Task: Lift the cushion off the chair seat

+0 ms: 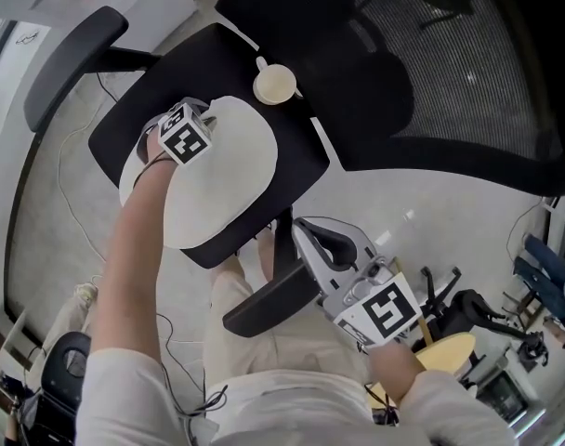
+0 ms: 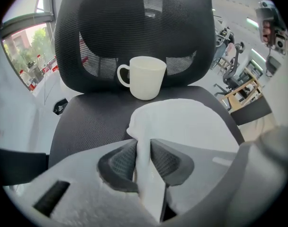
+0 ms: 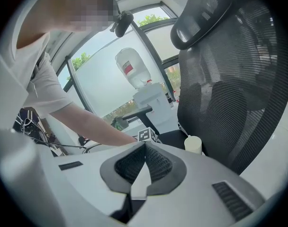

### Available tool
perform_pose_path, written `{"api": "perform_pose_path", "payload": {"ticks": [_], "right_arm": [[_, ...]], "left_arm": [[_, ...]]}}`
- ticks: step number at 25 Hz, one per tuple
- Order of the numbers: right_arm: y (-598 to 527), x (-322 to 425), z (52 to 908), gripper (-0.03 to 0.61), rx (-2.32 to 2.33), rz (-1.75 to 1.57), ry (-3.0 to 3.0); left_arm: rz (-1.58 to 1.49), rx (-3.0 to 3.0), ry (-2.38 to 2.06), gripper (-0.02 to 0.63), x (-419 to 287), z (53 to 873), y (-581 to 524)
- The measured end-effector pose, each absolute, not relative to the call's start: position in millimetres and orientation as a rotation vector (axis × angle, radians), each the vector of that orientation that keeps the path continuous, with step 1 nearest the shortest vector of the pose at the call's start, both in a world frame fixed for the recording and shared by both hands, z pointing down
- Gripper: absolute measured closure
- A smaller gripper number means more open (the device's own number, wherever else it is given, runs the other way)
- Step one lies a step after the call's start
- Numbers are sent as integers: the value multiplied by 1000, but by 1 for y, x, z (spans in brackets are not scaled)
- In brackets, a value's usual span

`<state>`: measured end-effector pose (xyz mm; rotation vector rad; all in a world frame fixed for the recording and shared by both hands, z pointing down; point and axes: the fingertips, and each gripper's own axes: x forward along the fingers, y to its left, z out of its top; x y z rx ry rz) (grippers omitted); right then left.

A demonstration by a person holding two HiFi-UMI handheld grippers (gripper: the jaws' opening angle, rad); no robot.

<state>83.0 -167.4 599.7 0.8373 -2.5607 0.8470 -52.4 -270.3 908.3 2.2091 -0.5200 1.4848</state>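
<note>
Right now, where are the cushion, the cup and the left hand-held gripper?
cushion (image 1: 222, 179), head view, bare middle of its white top.
cup (image 2: 146, 79), left gripper view, front of its white wall.
left hand-held gripper (image 2: 144, 144), left gripper view, between its fingertips, pinching the cushion's edge.

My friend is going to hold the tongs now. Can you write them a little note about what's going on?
Left tongs: shut on a pinched fold at the edge of the white cushion.
Right tongs: shut, empty, held off to the side of the chair.
The cushion lies on the chair seat. A cup stands on the seat close behind it, by the backrest.
Done: the grip is taken.
Left: lift the cushion off, probably gently so the cup stays up.
</note>
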Motion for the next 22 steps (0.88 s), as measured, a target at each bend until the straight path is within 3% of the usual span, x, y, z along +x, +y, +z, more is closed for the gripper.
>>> {"api": "perform_pose_path", "payload": {"ticks": [9,22], "right_arm": [[-140,76,575,575,860,805,-2581],[-97,60,517,575,859,677,-2632]], "left_arm": [[1496,2270,-624,541,-68,876,-245],[1283,2351,-935,549,-103,776,-223]]}}
